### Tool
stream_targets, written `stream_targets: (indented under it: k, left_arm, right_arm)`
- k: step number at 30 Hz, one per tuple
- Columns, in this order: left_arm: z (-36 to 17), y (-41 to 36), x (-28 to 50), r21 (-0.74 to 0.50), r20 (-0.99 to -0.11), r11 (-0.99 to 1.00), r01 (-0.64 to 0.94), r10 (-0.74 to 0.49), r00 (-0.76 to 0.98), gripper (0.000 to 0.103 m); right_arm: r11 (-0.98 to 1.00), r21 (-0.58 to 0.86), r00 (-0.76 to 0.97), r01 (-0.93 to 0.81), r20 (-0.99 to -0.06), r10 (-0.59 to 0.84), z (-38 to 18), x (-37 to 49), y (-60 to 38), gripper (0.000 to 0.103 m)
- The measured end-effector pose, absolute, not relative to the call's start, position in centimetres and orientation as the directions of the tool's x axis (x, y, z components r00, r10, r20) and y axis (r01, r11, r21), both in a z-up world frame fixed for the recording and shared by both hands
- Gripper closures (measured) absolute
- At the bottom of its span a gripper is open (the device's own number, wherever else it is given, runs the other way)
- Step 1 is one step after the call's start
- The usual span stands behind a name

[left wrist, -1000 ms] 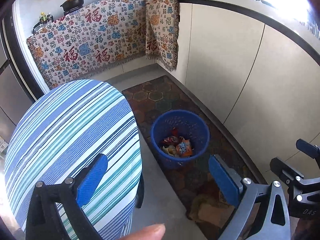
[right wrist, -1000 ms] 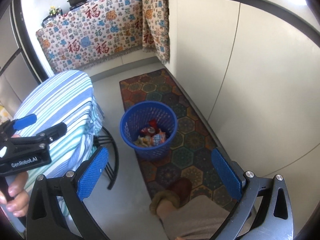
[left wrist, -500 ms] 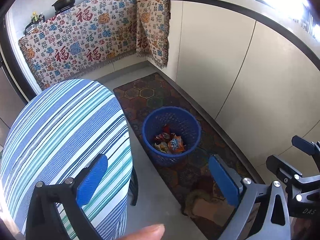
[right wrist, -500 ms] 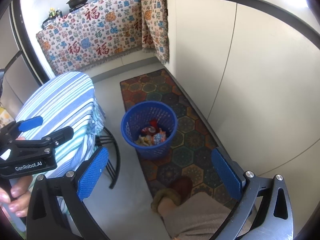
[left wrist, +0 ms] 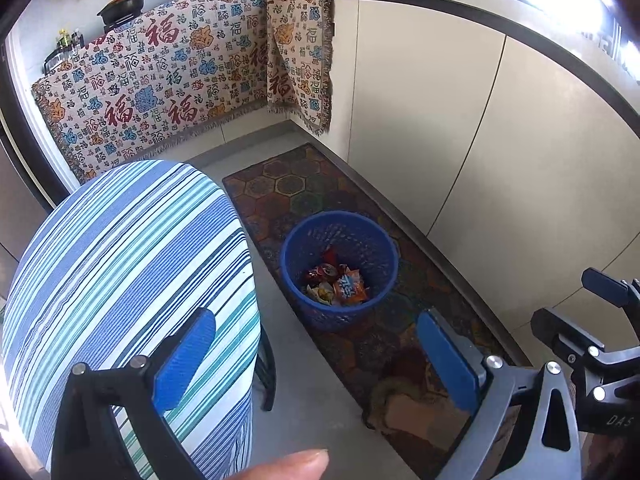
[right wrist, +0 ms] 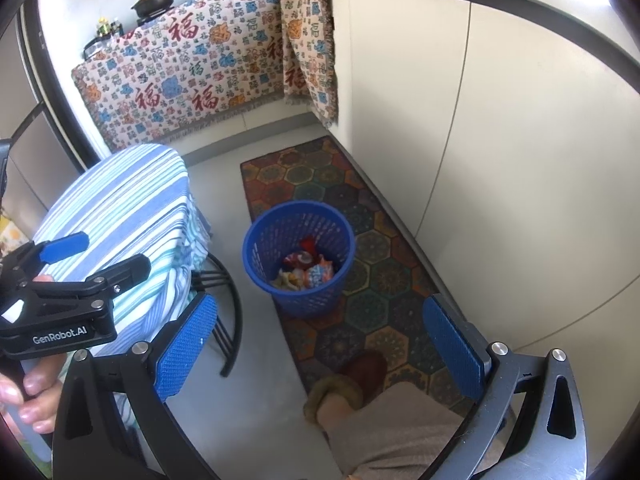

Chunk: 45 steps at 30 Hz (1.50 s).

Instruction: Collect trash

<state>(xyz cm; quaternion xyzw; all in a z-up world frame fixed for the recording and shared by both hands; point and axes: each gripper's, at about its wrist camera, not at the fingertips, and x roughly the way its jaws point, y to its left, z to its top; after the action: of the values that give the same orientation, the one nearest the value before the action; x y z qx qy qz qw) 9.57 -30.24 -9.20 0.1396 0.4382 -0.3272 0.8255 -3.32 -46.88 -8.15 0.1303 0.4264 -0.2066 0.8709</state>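
Observation:
A blue mesh wastebasket (left wrist: 340, 268) (right wrist: 299, 262) stands on the patterned floor mat, with several snack wrappers (left wrist: 338, 286) (right wrist: 306, 270) lying at its bottom. My left gripper (left wrist: 316, 354) is held high above the floor, open and empty, its blue pads wide apart, one over the striped table. My right gripper (right wrist: 320, 346) is also open and empty, above the mat and nearer to me than the basket. In the right wrist view the left gripper (right wrist: 68, 264) shows at the left, held by a hand.
A round table with a blue striped cloth (left wrist: 120, 272) (right wrist: 120, 204) stands left of the basket on dark metal legs. Cream cabinets (left wrist: 460, 128) run along the right. A patterned cloth (left wrist: 160, 80) hangs over the far counter under pans. A slippered foot (right wrist: 352, 384) rests on the mat.
Both grippers have risen and drawn back a little, so the basket looks slightly smaller and farther. Both stay open and empty.

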Motion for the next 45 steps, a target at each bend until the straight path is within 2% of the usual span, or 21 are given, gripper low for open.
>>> stream_targets:
  k: [45]
  left_arm:
    - [-9.80,-30.73,9.36,-0.081,-0.827,0.719,0.690,-0.435,0.357,0.000]
  right_arm:
    - [0.871,0.057,0.537,0.488,-0.807,-0.247,-8.79,-3.77,-47.06,0.000]
